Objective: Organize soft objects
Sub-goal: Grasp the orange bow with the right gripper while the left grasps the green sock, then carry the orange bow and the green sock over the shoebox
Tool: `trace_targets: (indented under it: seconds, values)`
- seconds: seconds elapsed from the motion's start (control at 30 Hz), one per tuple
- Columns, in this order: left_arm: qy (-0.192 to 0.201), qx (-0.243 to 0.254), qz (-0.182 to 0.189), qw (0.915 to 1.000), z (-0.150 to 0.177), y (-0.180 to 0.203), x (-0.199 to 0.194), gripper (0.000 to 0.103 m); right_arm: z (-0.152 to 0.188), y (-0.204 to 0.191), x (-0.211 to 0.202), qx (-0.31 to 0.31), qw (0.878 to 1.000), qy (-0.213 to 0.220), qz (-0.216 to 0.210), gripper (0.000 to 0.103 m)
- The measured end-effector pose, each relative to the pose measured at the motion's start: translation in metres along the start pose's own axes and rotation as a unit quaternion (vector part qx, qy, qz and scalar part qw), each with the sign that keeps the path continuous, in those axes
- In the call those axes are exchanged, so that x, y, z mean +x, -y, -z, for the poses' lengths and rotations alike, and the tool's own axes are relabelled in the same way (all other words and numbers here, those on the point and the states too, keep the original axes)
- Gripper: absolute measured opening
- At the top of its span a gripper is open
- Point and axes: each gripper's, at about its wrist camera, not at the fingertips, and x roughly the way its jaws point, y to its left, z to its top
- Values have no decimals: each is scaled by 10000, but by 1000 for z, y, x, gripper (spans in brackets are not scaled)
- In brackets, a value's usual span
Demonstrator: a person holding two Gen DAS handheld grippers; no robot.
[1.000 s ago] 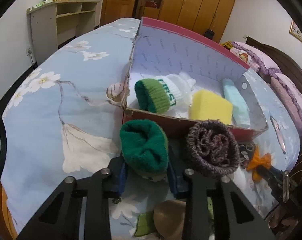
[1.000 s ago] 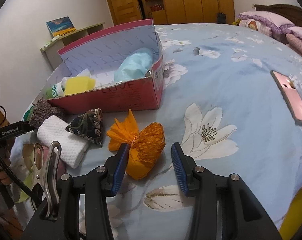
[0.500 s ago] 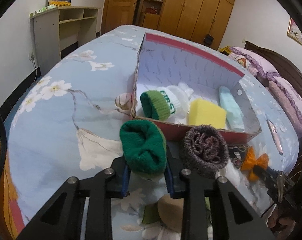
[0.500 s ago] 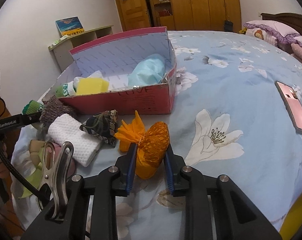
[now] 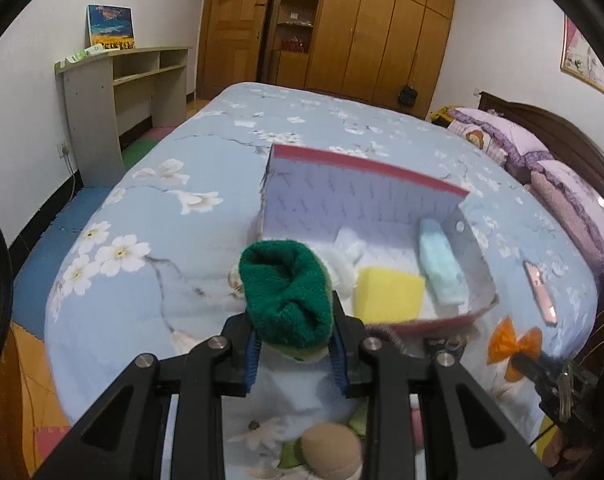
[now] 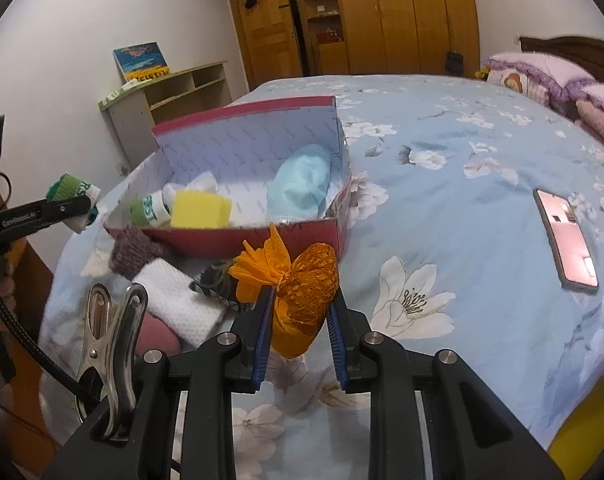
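Observation:
My left gripper (image 5: pixel 295 344) is shut on a rolled green sock (image 5: pixel 287 292), held above the bed just before the red cardboard box (image 5: pixel 438 322). From the right wrist view the same sock (image 6: pixel 67 188) hangs left of the box (image 6: pixel 261 240). My right gripper (image 6: pixel 299 330) is shut on an orange mesh bundle (image 6: pixel 302 292), lifted off the bedspread in front of the box. Inside the box lie a yellow sponge (image 6: pixel 199 210), a light blue cloth (image 6: pixel 302 180) and a green-and-white sock (image 6: pixel 149 210).
On the bed before the box lie a brown knitted roll (image 6: pixel 131 246), a white folded cloth (image 6: pixel 177 300) and a dark patterned pouch (image 6: pixel 215 280). A pink phone (image 6: pixel 566 236) lies to the right. Pillows (image 5: pixel 574 208) sit at the headboard. A metal clamp (image 6: pixel 109 332) is by my right gripper.
Both grippers have risen with their loads. The right gripper closed on the orange bundle, which has left the bedspread. The green sock now hangs higher, in front of the box's near wall.

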Motion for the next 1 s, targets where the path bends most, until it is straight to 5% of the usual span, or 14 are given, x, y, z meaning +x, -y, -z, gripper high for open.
trace_targets:
  seconds: [0.1, 0.4, 1.0]
  values:
    - [17, -33, 63, 10000, -6, 4, 1, 30, -4, 9, -7, 422, 9986, -33, -306, 26]
    - [-51, 229, 248, 9994, -21, 23, 18, 30, -24, 6, -13, 192, 9995, 31, -257, 26]
    - [-213, 456, 274, 9984, -42, 37, 74, 30, -82, -33, 48, -409, 9973, 317, -520, 26]
